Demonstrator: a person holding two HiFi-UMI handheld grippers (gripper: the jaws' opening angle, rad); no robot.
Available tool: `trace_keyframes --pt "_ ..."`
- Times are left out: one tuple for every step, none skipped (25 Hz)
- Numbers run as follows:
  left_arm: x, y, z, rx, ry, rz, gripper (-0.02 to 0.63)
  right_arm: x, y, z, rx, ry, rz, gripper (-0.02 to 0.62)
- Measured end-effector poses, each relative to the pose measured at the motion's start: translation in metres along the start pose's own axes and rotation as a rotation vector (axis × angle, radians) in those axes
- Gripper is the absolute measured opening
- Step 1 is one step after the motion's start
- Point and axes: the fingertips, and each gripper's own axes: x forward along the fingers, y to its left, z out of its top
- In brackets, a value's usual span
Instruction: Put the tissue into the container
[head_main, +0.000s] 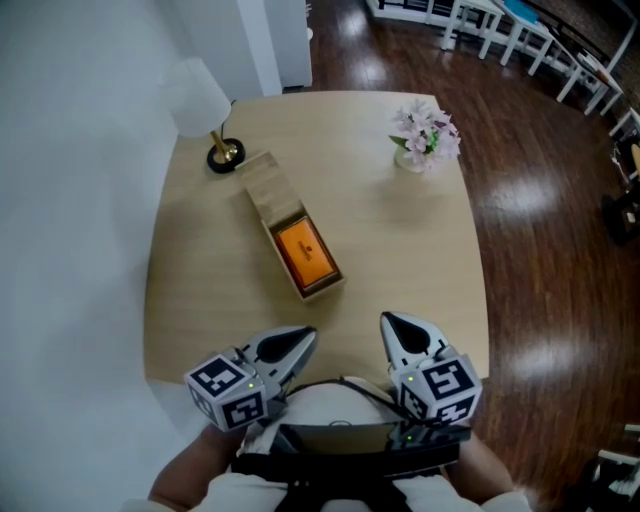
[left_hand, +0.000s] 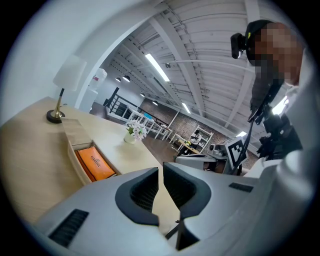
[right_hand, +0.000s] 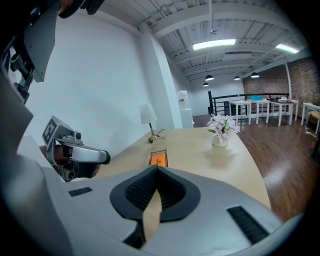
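A long wooden container (head_main: 322, 290) lies slantwise in the middle of the table, its sliding lid (head_main: 270, 184) pushed toward the far end. An orange tissue pack (head_main: 305, 255) lies flat inside the uncovered half. The left gripper view shows the pack (left_hand: 95, 162) to the left of my jaws, and the right gripper view shows the pack (right_hand: 158, 160) straight ahead. My left gripper (head_main: 308, 337) and right gripper (head_main: 388, 320) hover side by side over the near table edge, well short of the container. Both are shut with nothing between the jaws.
A white-shaded lamp (head_main: 213, 130) on a brass foot stands at the far left corner, close to the container's far end. A small vase of pink flowers (head_main: 425, 140) stands at the far right. A white wall runs along the left and dark wood floor along the right.
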Motion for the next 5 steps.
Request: trace_keyframes --pt "-0.0005 -0.0005 -0.0001 -0.001 0.001 0.001 0.020 -0.0003 0.0010 -0.0001 -0.002 0.003 0.002 0.000" --pt "-0.0009 -0.0012 -0.0002 -0.002 0.002 0.000 0.020 -0.0004 0.0020 -0.0003 -0.004 0.007 0.004 0.000" --pt "-0.0011 -0.0021 -0.0004 -0.003 0.003 -0.003 0.020 -0.0004 0.0029 -0.0007 -0.007 0.010 0.006 0.000" --pt "-0.0013 -0.0031 -0.0007 -0.003 0.003 -0.007 0.020 -0.0003 0.0038 -0.0012 -0.009 0.013 0.008 0.000" --pt "-0.0015 -0.0041 -0.0010 -0.004 0.004 -0.011 0.020 -0.0002 0.0046 -0.0017 -0.011 0.016 0.010 0.000"
